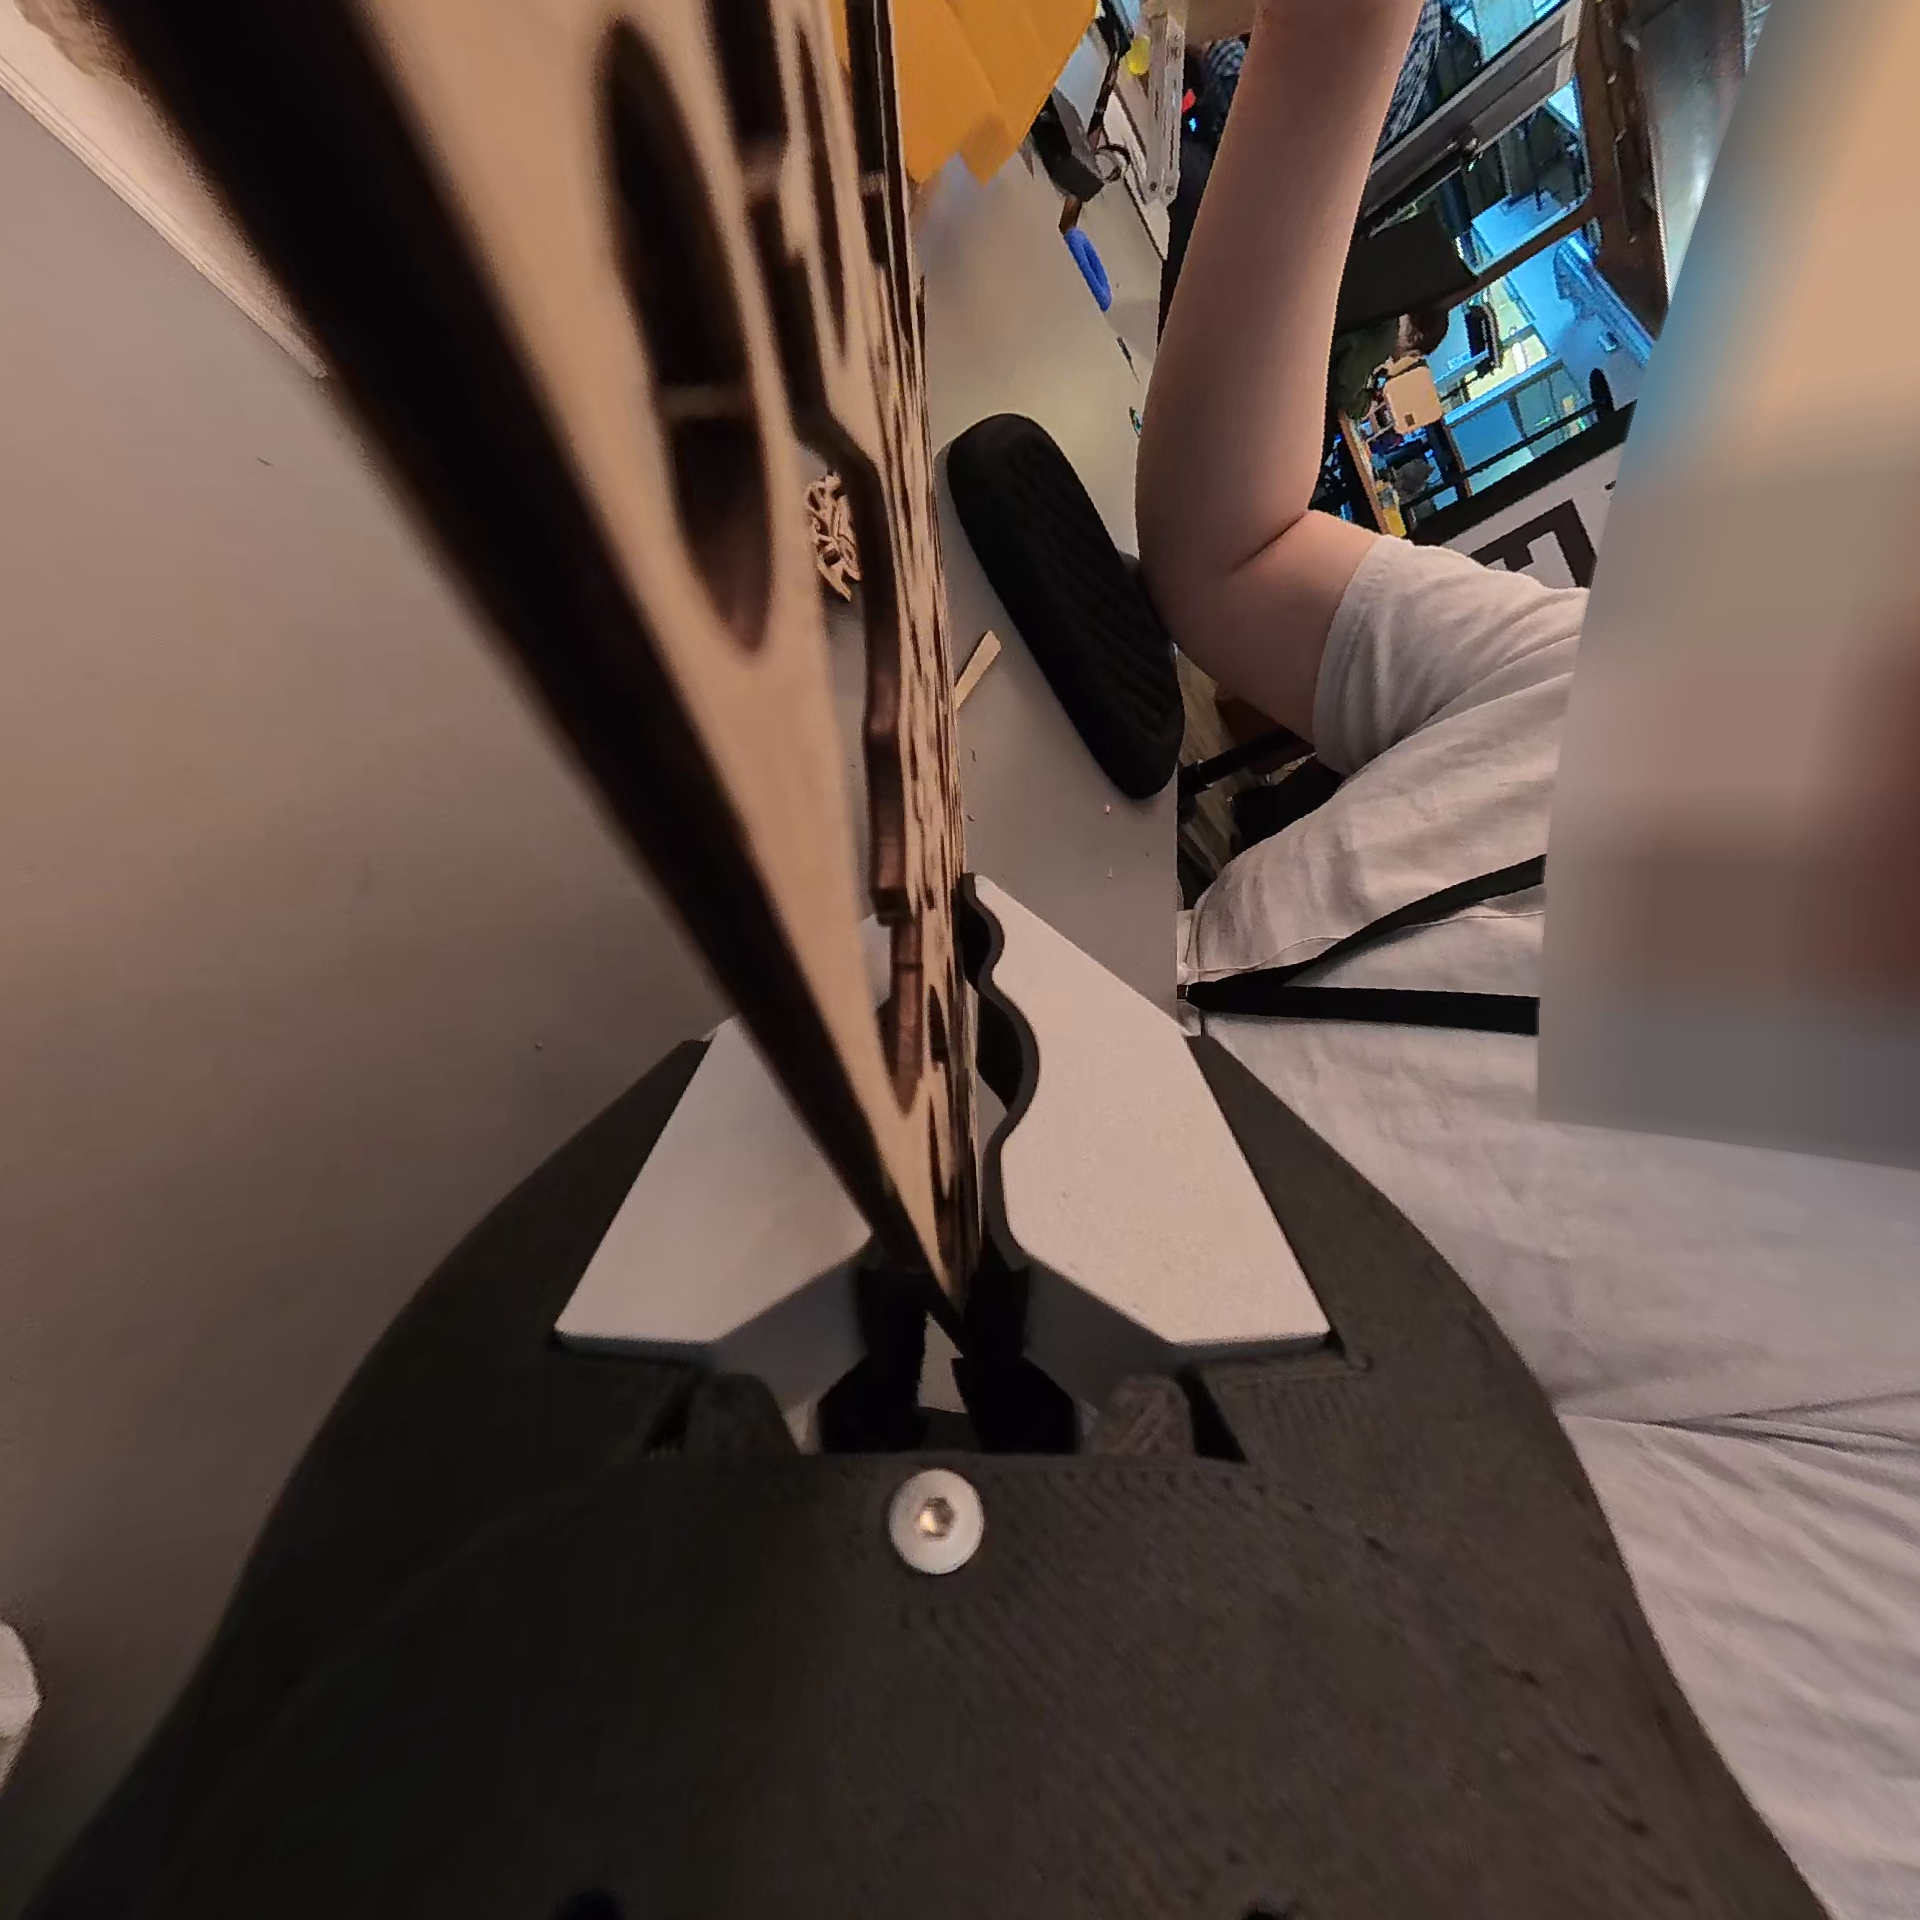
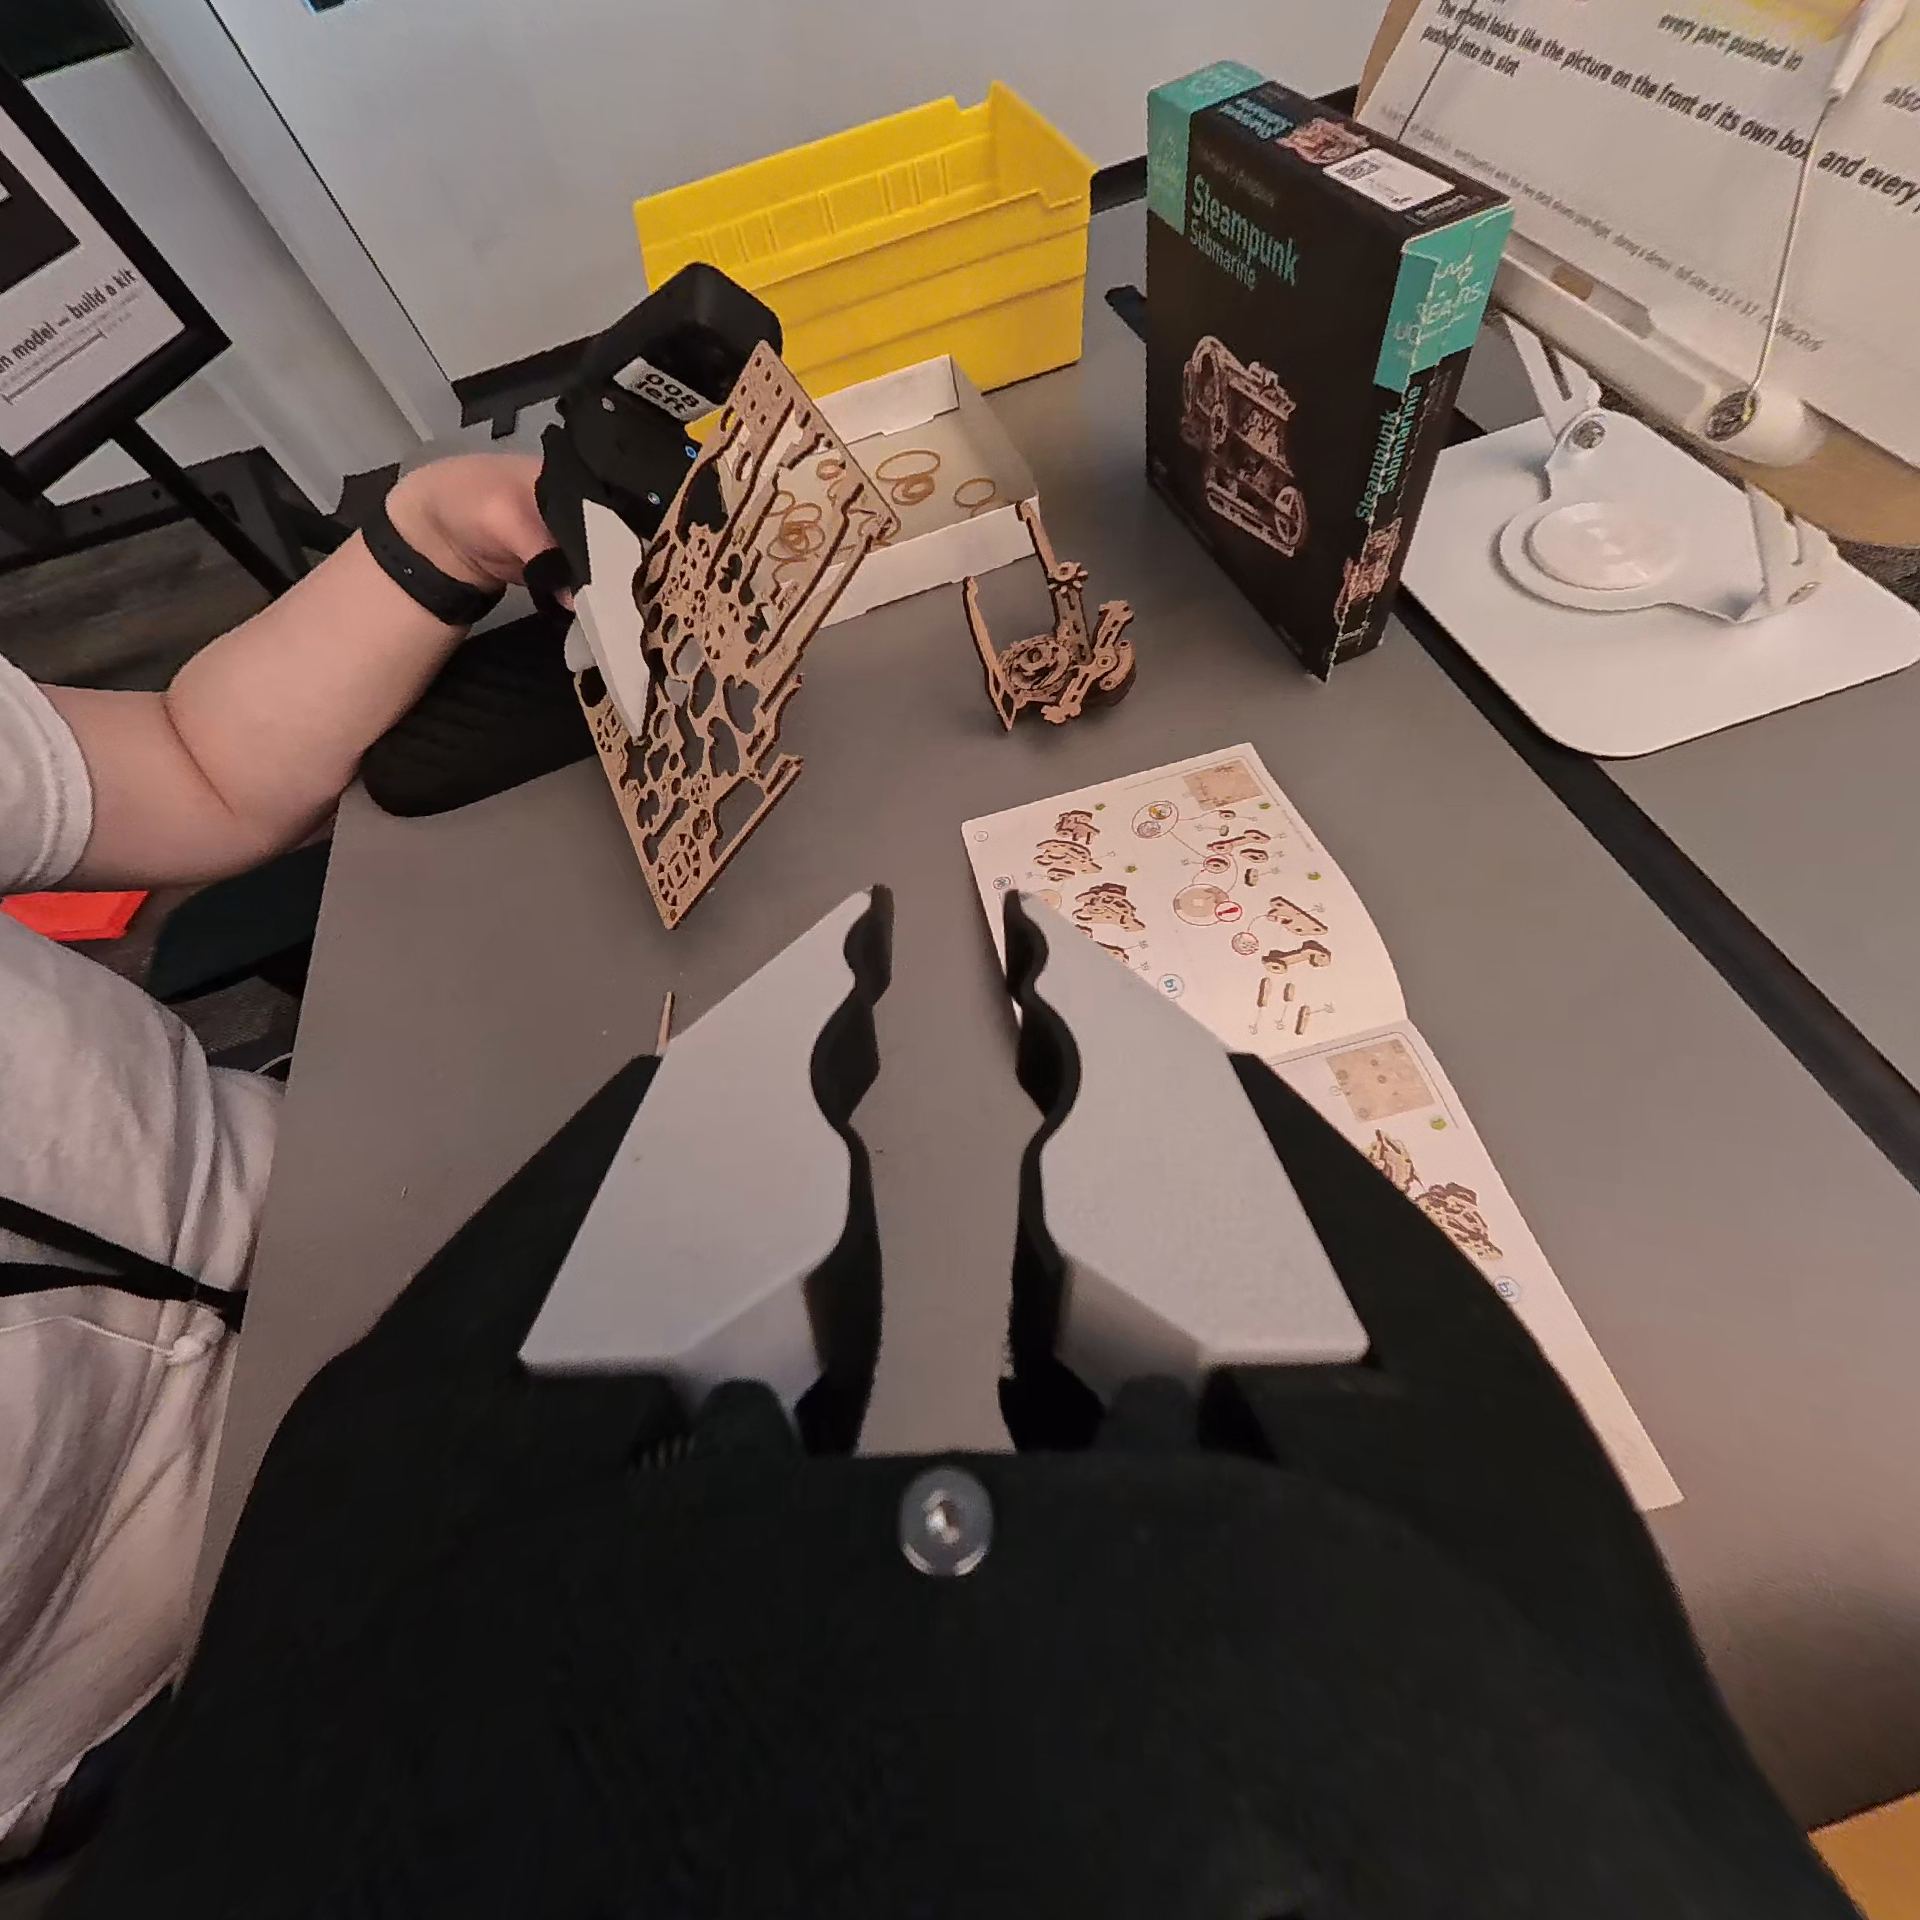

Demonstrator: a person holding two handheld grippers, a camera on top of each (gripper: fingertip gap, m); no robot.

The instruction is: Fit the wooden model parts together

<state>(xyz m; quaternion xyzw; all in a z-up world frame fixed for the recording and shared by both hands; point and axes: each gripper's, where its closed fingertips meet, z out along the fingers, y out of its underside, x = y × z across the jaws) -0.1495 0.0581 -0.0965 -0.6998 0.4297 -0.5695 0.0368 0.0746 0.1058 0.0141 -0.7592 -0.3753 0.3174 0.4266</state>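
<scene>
The grey table [image 2: 914, 790] has bare room ahead of the right gripper [image 2: 945, 935], whose fingers are spread and empty. The left gripper [image 1: 961, 914] pinches the sheet [image 2: 727, 623] upright above the table's left edge, the booklet [image 2: 1226, 935] lying right. The half-built model [image 2: 1049, 644] stands beyond, between tray [image 2: 935, 416] and box [image 2: 1309, 364].

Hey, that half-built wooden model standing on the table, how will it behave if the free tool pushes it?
The half-built wooden model looks light and thin-framed, so it would probably slide or tip rather than resist. Its tall upright arm suggests it may topple easily. The fine cut-out pieces look fragile, so the open right tool should likely press gently.
</scene>
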